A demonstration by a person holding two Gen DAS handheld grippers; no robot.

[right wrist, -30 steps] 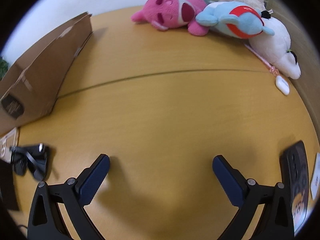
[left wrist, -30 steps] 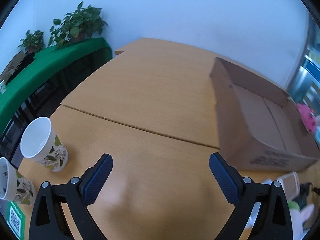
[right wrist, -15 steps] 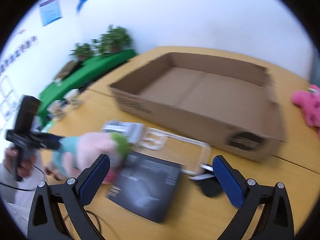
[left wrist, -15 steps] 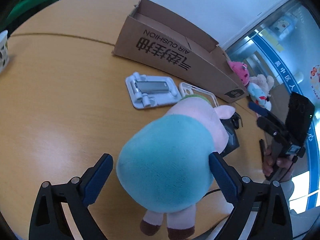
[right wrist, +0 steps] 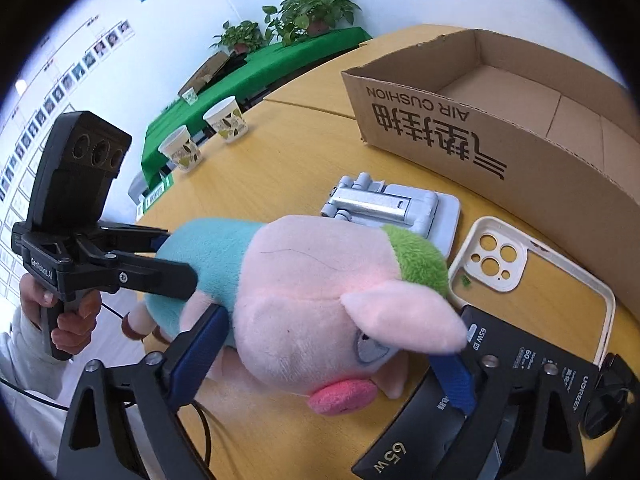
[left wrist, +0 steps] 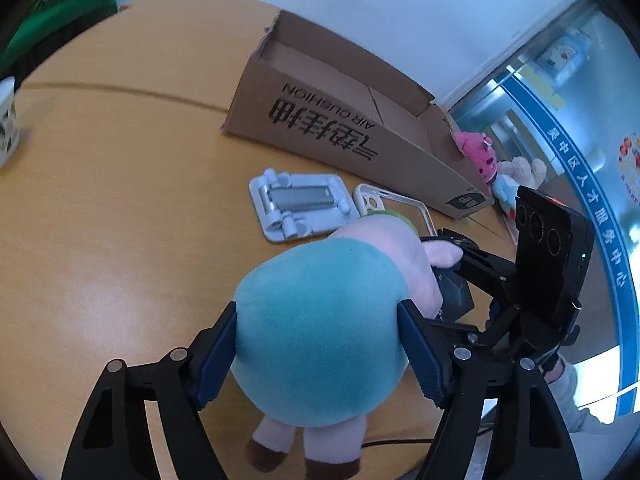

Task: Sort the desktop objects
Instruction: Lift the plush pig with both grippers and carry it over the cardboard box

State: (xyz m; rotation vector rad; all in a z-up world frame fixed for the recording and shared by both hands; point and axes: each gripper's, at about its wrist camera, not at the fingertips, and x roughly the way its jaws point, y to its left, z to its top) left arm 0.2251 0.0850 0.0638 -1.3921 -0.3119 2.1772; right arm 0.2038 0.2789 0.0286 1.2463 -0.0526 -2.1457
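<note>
Two paper cups (right wrist: 204, 136) stand near the bench's (right wrist: 280, 160) far-left edge, beyond it a green-covered table (right wrist: 256, 68) with potted plants (right wrist: 312, 8) against a white wall. Mid-bench the plush pig (right wrist: 304, 292) lies before the cardboard box (right wrist: 520, 120). The left gripper (left wrist: 320, 344), jaws just closing, presses its teal body; the right gripper (right wrist: 336, 348), also closing, brackets its head, contact unclear.

The plush pig (right wrist: 320, 300) hides most of the black box (right wrist: 500, 380).
</note>
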